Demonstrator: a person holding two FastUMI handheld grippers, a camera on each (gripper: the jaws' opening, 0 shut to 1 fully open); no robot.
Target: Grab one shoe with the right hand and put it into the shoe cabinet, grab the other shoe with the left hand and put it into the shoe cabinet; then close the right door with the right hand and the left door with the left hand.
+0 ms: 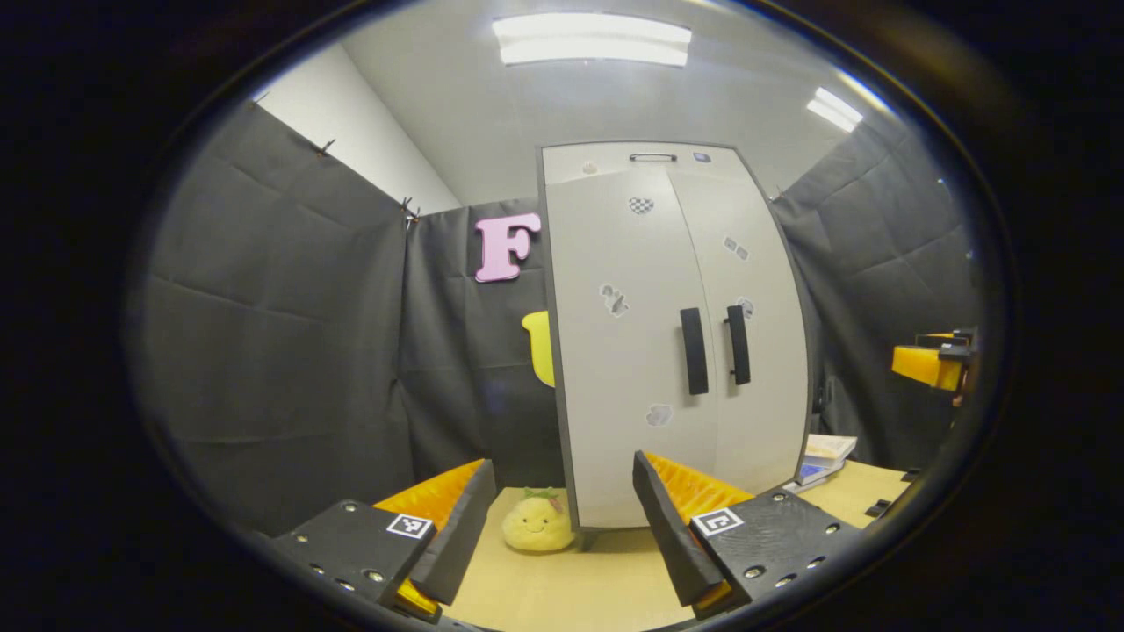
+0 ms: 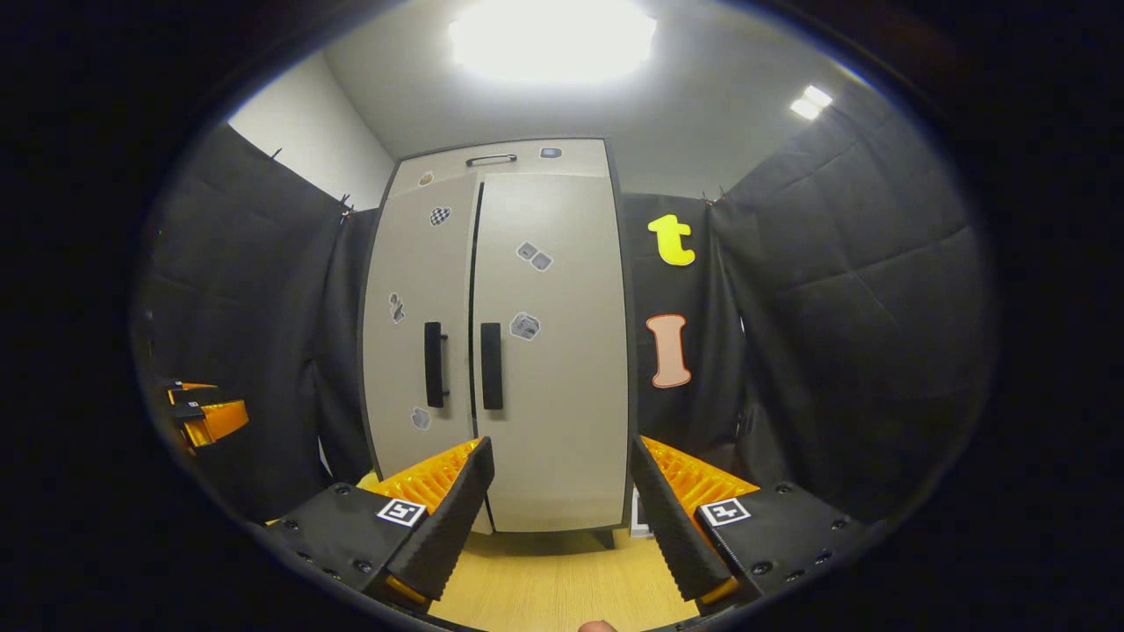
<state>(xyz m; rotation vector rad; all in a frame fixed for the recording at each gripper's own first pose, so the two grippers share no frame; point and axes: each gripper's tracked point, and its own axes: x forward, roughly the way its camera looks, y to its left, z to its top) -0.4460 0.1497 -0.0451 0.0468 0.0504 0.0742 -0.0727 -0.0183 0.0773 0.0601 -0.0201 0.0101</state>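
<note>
The tall grey shoe cabinet (image 1: 667, 333) stands on the wooden table, both doors closed, their two black handles (image 1: 694, 351) side by side at mid height. In the right gripper view the same cabinet (image 2: 518, 351) faces me squarely, with its handles (image 2: 490, 365) just left of centre. My left gripper (image 1: 562, 518) is open and holds nothing, a short way in front of the cabinet's left door. My right gripper (image 2: 562, 518) is open too, level with the base of the right door. Each gripper appears at the far edge of the other's view: the right gripper (image 1: 931, 362) and the left gripper (image 2: 204, 412).
A yellow smiling plush toy (image 1: 537, 521) lies on the table (image 1: 562, 588) by the cabinet's left foot. Books (image 1: 824, 456) are stacked to the cabinet's right. Black cloth walls close in on both sides. A fingertip (image 2: 599, 626) peeks in at the bottom edge.
</note>
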